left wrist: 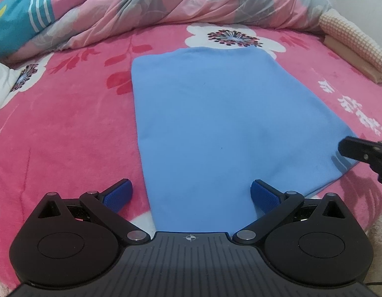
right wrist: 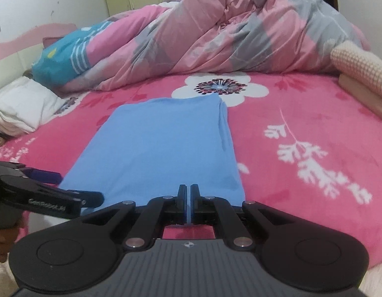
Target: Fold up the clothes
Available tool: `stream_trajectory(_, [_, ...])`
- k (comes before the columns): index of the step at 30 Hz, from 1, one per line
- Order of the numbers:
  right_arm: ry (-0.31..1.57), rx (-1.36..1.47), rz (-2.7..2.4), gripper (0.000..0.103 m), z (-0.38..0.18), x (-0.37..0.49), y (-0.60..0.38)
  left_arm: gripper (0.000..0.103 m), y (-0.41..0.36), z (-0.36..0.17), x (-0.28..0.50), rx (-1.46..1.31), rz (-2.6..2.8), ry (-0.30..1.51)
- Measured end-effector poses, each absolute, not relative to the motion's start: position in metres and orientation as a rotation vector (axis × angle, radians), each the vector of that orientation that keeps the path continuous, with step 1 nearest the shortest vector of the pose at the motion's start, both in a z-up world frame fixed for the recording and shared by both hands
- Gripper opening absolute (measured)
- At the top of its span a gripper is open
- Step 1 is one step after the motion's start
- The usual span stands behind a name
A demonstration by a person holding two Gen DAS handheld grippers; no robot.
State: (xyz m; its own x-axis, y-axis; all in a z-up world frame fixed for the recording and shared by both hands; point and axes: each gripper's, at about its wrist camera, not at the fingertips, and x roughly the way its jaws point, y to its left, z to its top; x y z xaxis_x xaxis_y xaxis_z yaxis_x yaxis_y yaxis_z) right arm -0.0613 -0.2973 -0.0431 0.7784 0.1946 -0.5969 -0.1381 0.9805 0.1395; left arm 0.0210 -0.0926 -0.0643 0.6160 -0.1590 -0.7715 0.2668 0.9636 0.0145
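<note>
Between the wide-spread fingers of the left gripper (left wrist: 191, 194) lies the near edge of the blue garment (left wrist: 215, 123), folded into a long rectangle on the pink floral blanket (left wrist: 67, 136). Both blue pads (left wrist: 116, 194) stand well apart, one over the blanket just left of the cloth, the other over the cloth itself; neither clearly presses on anything. At the garment's near right corner, the right gripper (right wrist: 188, 205) has its fingers drawn together, a thin strip of blue fabric showing in the slit between them, so they appear clamped on the hem. Beyond the fingertips, a crumpled pink and grey quilt (right wrist: 228, 37) is heaped.
</note>
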Motion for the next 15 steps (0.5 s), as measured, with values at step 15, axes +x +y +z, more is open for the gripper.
stream_trajectory(15, [0.672,0.039,0.188,0.015,-0.06,-0.065,-0.301,0.103,-0.078,-0.068,0.023,0.024,-0.28,0.86])
